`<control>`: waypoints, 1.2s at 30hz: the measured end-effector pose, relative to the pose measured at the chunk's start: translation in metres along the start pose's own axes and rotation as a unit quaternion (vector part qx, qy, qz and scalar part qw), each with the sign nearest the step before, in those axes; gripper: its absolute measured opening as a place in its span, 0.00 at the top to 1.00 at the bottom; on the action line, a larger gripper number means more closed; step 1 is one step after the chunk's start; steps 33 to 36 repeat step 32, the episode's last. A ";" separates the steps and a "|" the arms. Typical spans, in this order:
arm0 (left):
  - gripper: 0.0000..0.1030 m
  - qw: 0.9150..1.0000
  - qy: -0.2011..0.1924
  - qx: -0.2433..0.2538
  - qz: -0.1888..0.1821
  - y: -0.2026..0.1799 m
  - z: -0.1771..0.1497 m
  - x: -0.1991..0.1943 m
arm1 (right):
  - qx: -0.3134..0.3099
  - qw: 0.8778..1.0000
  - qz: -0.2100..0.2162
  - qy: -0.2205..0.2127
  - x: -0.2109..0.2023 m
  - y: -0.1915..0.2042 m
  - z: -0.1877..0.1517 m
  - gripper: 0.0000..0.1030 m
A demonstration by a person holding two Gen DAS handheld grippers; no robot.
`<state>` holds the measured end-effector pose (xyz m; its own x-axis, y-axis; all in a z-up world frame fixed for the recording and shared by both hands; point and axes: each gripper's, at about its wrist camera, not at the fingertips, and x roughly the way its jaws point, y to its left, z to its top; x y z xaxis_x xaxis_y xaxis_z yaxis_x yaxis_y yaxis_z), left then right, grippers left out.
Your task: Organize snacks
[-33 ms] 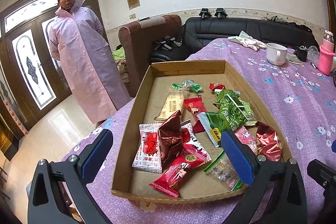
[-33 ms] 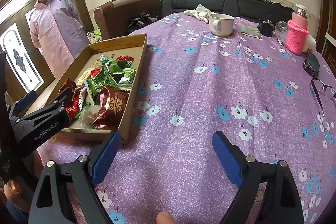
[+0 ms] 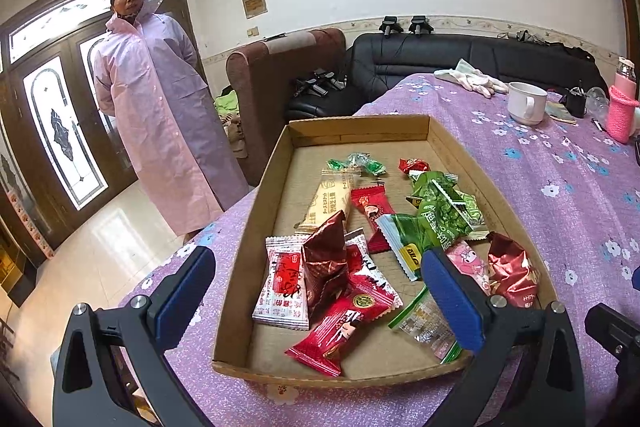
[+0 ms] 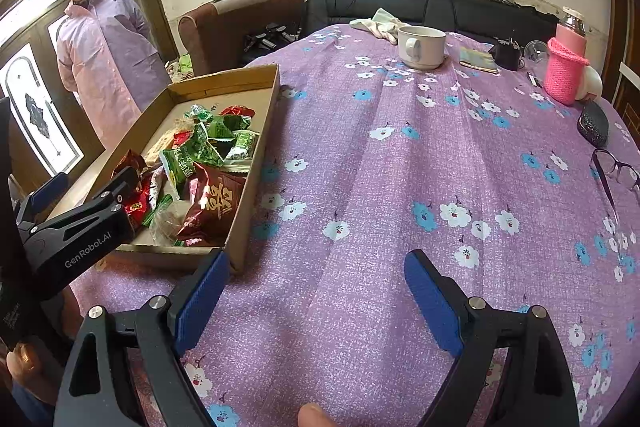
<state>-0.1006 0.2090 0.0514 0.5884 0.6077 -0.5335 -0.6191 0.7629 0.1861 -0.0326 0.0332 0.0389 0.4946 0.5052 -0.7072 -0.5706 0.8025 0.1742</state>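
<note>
- My left gripper (image 3: 320, 291) hangs spread wide over the near end of the cardboard tray (image 3: 256, 227); my right gripper (image 4: 316, 303) gapes over bare tablecloth (image 4: 400, 167), holding nothing.
- The snacks (image 3: 400, 223) lie heaped; I judge closing here could pinch two wrappers.
- The tray's long axis runs near to far.

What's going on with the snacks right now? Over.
Both hand-held grippers open, empty: left, right. Snacks piled in cardboard tray, none picked. Nothing in the way.
</note>
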 end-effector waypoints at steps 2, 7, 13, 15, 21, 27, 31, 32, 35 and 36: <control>0.00 1.000 -0.001 0.001 0.002 0.000 -0.001 -0.001 | 0.000 1.000 0.000 0.000 0.000 0.000 0.000 0.10; 0.00 1.000 -0.004 0.001 0.006 0.000 -0.002 -0.004 | -0.001 1.000 0.000 -0.001 0.000 0.000 0.000 0.10; 0.00 1.000 -0.007 0.003 0.008 0.001 -0.002 -0.009 | 0.001 1.000 -0.001 -0.001 0.000 -0.001 0.000 0.10; 0.00 1.000 -0.009 0.004 0.011 0.002 -0.002 -0.013 | 0.004 1.000 -0.002 -0.002 -0.002 -0.003 0.001 0.10; 0.00 1.000 -0.021 0.008 0.020 0.005 0.001 -0.026 | 0.023 1.000 -0.009 -0.011 -0.006 -0.014 0.004 0.10; 0.00 1.000 -0.027 0.002 0.014 0.010 0.005 -0.041 | 0.040 0.999 -0.022 -0.019 -0.009 -0.023 0.005 0.11; 0.00 0.999 -0.034 0.003 -0.005 0.011 0.007 -0.054 | 0.060 0.997 -0.033 -0.024 -0.012 -0.035 0.006 0.11; 0.00 0.999 -0.037 0.006 -0.011 0.010 0.008 -0.060 | 0.066 0.997 -0.037 -0.024 -0.013 -0.039 0.006 0.11; 0.00 0.999 -0.037 0.006 -0.011 0.010 0.008 -0.060 | 0.066 0.997 -0.037 -0.024 -0.013 -0.039 0.006 0.11; 0.00 0.999 -0.037 0.006 -0.011 0.010 0.008 -0.060 | 0.066 0.997 -0.037 -0.024 -0.013 -0.039 0.006 0.11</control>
